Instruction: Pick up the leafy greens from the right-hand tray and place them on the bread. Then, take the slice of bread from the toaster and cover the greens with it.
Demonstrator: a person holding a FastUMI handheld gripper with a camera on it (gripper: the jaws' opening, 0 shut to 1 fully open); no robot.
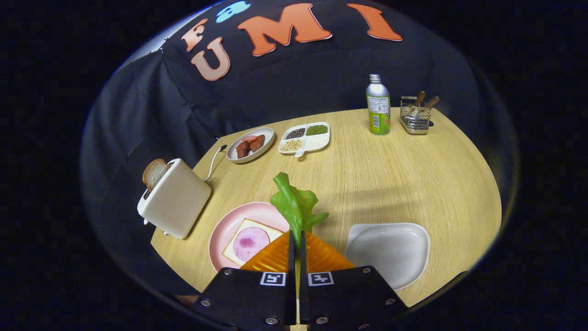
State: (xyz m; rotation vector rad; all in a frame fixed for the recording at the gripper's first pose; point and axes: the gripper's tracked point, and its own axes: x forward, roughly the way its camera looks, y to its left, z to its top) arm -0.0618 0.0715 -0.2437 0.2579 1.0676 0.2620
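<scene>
Above the wooden table (390,174), fingers (275,257) pinch the leafy greens (296,204) between them.

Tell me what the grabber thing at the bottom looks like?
The gripper has two wedge-shaped fingers with ribbed, see-through surfaces, narrowing to a point. Each sits on a flat black block fastened with silver screws, and each block wears a small square black-and-white marker near the middle seam.

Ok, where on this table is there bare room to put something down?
Bare wood spans the middle, between the white tray and bottle. Crowded near toaster and pink plate. The gripper is shut on the leafy greens.
</scene>
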